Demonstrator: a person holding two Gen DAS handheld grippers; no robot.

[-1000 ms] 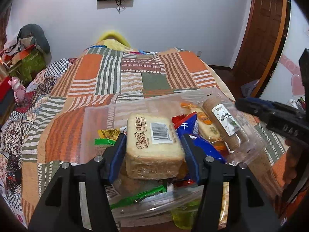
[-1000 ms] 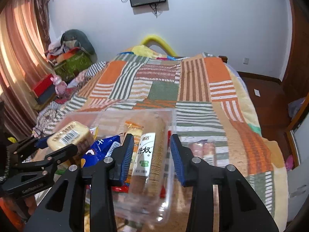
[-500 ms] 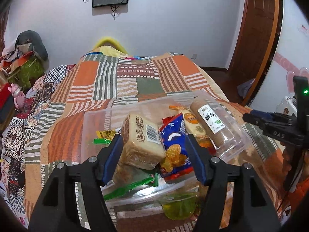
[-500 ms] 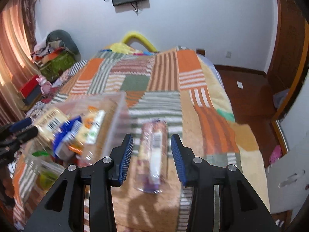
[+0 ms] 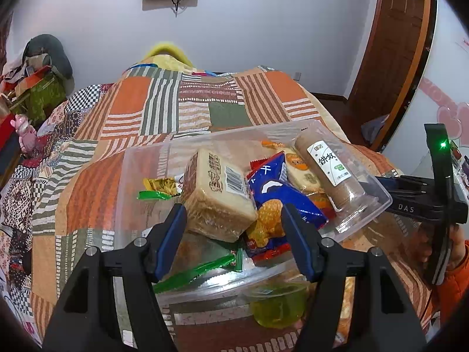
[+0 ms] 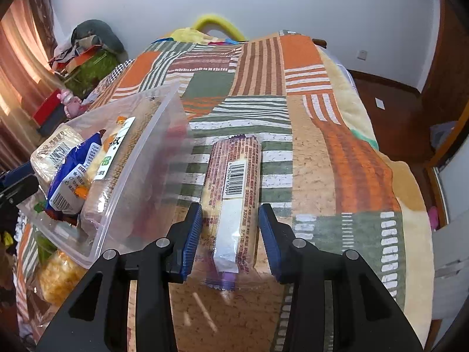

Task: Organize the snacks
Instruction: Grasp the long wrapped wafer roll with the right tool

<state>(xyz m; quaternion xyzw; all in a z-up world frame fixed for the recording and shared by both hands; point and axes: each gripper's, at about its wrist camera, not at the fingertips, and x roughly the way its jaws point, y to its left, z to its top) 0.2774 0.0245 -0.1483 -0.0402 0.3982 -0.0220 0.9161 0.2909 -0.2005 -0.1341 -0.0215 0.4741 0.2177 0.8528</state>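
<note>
A clear plastic bin on the patchwork bedspread holds a wrapped bread pack lying tilted, a blue chip bag and a brown biscuit roll. My left gripper hangs open just in front of the bread pack, touching nothing. To the right of the bin wall, a long barcoded snack pack lies flat on the bedspread. My right gripper straddles its near half, jaws narrow, pads close against both sides.
A green jelly cup sits under the bin's near edge, a yellow snack bag beside it. A hand in an orange sleeve holds the right gripper. The bed drops off to wooden floor on the right. Piled clutter sits far left.
My left gripper let go of the bread pack, which tipped over in the bin, and drew back. My right gripper swung from the bin to the right and came down over the long pack.
</note>
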